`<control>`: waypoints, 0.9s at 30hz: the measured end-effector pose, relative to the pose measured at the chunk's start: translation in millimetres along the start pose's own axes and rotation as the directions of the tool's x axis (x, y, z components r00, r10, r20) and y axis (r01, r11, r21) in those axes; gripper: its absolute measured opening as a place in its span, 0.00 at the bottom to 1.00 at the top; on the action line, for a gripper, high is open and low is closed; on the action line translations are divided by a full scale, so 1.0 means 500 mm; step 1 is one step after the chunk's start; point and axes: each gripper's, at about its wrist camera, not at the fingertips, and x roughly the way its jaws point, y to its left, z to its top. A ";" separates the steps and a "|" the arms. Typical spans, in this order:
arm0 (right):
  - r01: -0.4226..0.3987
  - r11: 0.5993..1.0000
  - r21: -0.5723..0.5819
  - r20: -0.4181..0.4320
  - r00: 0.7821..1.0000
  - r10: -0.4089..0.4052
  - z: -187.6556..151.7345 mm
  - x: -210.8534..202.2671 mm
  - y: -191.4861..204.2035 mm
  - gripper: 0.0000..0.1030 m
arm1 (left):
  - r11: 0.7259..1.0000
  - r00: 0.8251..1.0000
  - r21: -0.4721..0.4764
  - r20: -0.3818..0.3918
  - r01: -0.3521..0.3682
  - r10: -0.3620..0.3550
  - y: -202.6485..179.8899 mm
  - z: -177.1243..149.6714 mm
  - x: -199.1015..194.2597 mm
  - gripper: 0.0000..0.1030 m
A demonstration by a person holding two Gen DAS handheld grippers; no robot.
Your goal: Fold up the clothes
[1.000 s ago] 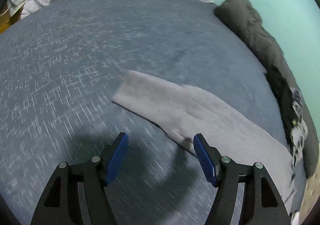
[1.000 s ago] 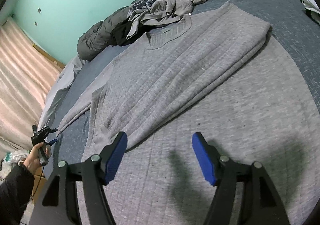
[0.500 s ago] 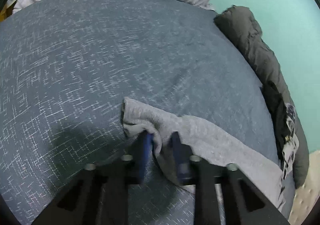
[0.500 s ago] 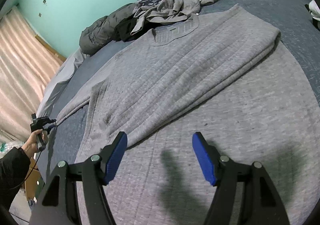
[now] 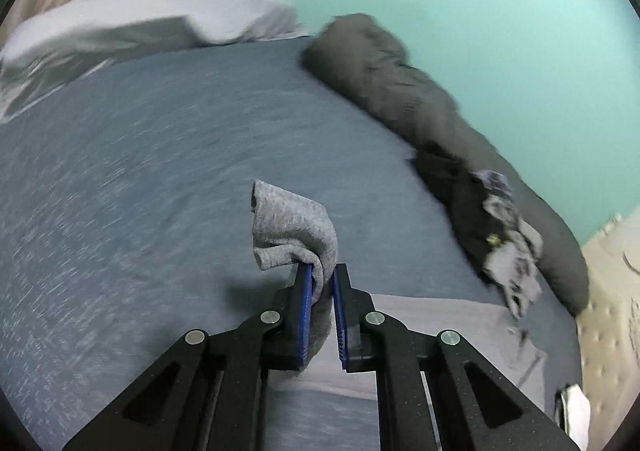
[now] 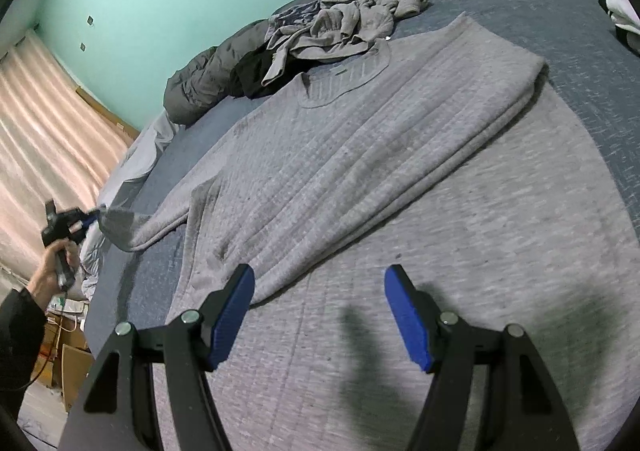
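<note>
A grey knitted sweater (image 6: 360, 155) lies flat on the blue bed, its right side folded over the body. My left gripper (image 5: 320, 283) is shut on the cuff of the sweater's sleeve (image 5: 292, 227) and holds it lifted off the bed. In the right wrist view the left gripper (image 6: 86, 221) shows at far left, pulling the sleeve (image 6: 132, 229) up. My right gripper (image 6: 320, 315) is open and empty, hovering over the sweater's lower part near the hem.
A rolled dark grey duvet (image 5: 420, 107) lines the far bed edge against the teal wall. A heap of crumpled clothes (image 6: 340, 23) lies beside the sweater's collar. White pillows (image 5: 140, 19) sit at the bed's head. Cardboard boxes (image 6: 68, 367) stand on the floor.
My left gripper closed on the sleeve cuff and lifted it off the bed. The right gripper stayed open and barely moved.
</note>
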 end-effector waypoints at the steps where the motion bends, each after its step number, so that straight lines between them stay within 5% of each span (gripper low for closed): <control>1: -0.002 1.000 0.003 -0.006 1.000 0.002 0.001 -0.003 -0.007 0.67 | 1.000 1.000 0.019 -0.003 0.018 -0.018 -0.029 -0.002 -0.005 0.11; 9: 0.015 0.998 0.066 0.009 1.000 -0.016 0.008 -0.055 -0.065 0.67 | 0.979 0.988 0.140 -0.050 0.149 -0.144 -0.277 -0.037 -0.013 0.10; 15: 0.043 0.994 0.102 0.035 0.998 -0.046 0.002 -0.103 -0.107 0.67 | 0.938 0.966 0.235 -0.103 0.255 -0.237 -0.475 -0.091 -0.014 0.10; 20: 0.037 0.991 0.129 0.066 0.997 -0.046 0.007 -0.138 -0.124 0.67 | 0.874 0.929 0.321 -0.175 0.366 -0.325 -0.644 -0.168 -0.024 0.10; 27: 0.037 0.987 0.155 0.105 0.993 -0.054 0.011 -0.182 -0.147 0.67 | 0.753 0.851 0.406 -0.332 0.518 -0.406 -0.857 -0.357 -0.041 0.10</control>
